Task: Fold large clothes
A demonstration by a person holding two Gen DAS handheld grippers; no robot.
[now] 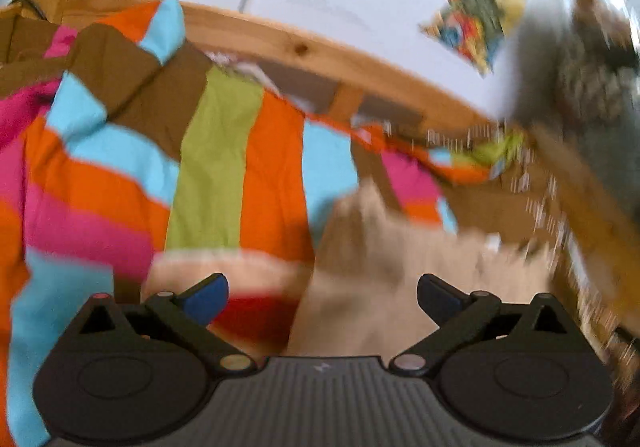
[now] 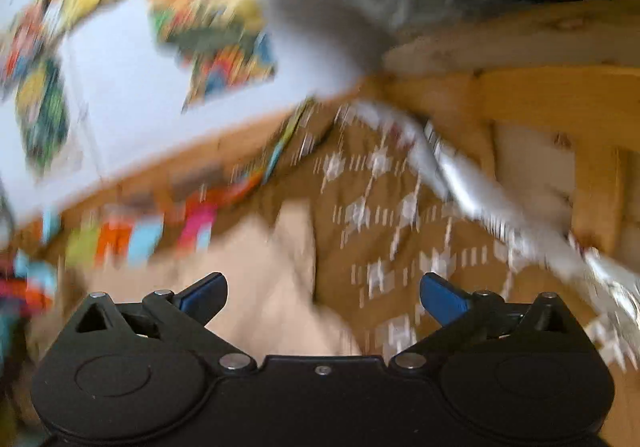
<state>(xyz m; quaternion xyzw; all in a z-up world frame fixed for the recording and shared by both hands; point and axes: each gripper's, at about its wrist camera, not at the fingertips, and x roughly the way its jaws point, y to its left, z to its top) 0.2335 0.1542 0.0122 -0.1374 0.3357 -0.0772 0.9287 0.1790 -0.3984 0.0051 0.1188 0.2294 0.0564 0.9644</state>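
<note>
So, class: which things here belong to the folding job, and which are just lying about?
Job:
beige garment
left gripper, open
right gripper, open

Lying about:
striped cover
brown patterned blanket
wooden bed frame
wall posters

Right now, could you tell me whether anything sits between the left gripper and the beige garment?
Nothing visible does. The left gripper is open with the beige garment directly ahead of its fingers on the striped cover. The blur hides finer detail.

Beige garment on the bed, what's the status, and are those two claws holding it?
Left gripper jaws open, empty. Right gripper jaws open, empty. Beige garment lying loose on striped bedcover, ungrasped. Views blurred; no clear obstruction.
</note>
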